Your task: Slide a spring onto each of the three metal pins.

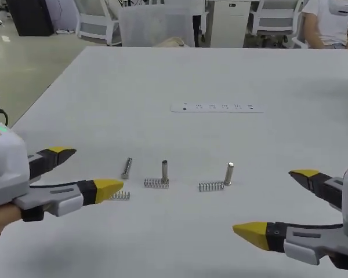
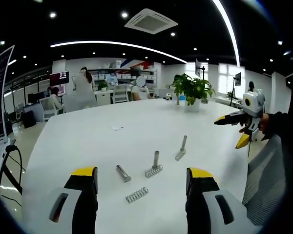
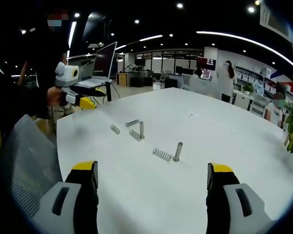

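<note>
Legible txt / labels / brands / nos.: none
- White strip point(image 1: 216, 107) on table point(image 1: 104, 104), head view: row of small dark marks, too small to read
- Wall screen point(image 2: 59, 78), bkgd of left gripper view: reddish content, blurred, unreadable
- Monitor point(image 3: 105, 59) on far desk, right gripper view: screen blank-looking, no chars made out
</note>
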